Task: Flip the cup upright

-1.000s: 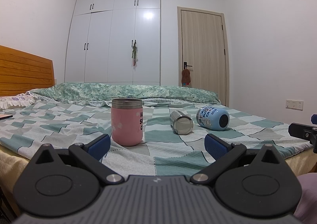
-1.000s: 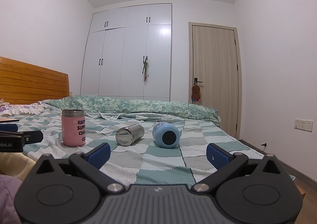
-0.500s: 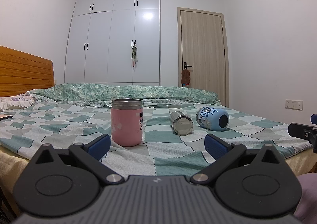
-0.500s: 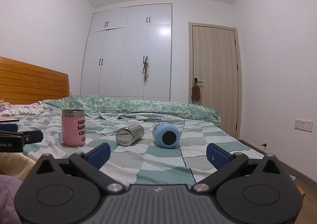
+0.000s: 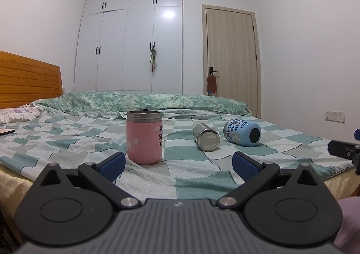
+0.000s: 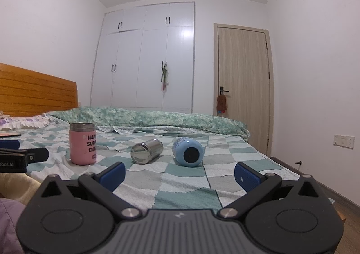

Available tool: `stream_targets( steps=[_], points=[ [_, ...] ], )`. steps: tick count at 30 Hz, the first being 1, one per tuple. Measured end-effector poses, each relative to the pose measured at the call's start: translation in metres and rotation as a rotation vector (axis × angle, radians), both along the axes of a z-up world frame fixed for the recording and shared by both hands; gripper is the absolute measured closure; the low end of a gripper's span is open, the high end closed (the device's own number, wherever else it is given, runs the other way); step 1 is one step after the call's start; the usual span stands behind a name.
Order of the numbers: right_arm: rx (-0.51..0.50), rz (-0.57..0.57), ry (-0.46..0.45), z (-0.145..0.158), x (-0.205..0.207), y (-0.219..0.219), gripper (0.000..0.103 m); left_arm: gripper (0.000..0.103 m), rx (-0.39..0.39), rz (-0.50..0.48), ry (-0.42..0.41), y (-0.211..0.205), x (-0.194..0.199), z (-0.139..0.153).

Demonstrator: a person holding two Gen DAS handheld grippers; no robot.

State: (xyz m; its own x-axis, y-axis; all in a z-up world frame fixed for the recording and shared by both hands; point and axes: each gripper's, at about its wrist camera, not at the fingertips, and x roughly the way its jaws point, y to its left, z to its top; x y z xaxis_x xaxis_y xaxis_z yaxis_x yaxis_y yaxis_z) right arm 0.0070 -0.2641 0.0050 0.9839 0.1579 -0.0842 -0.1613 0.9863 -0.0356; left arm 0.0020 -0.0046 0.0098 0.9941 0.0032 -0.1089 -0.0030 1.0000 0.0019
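Three cups are on the checked bedspread point(image 5: 193, 175). A pink cup point(image 5: 144, 137) point(image 6: 82, 143) stands upright at the left. A steel cup point(image 5: 206, 136) point(image 6: 146, 151) lies on its side in the middle. A blue cup point(image 5: 242, 132) point(image 6: 188, 151) lies on its side at the right, base toward me. My left gripper point(image 5: 178, 162) is open and empty, near the bed's front edge, just short of the pink cup. My right gripper point(image 6: 179, 174) is open and empty, in front of the blue cup and apart from it.
A wooden headboard point(image 5: 27, 80) is at the left, with a folded green quilt point(image 5: 139, 101) along the far side. White wardrobe point(image 5: 132, 40) and a wooden door point(image 5: 231, 56) stand behind. The other gripper's tip shows at the frame edge point(image 5: 344, 149) point(image 6: 22, 157).
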Motion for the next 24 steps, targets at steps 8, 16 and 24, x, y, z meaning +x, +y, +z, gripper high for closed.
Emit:
stream_targets(
  steps=[8, 16, 24],
  points=[
    [0.006, 0.028, 0.051, 0.022, 0.039, 0.0, 0.0, 0.0, 0.014, -0.035, 0.041, -0.016, 0.035, 0.022],
    [-0.042, 0.052, 0.046, 0.057, 0.123, -0.004, 0.0, 0.0, 0.069, -0.073, 0.084, -0.042, 0.114, 0.055],
    [-0.069, 0.115, 0.128, 0.086, 0.229, -0.01, 0.0, 0.0, 0.073, -0.083, 0.168, -0.058, 0.206, 0.08]
  ],
)
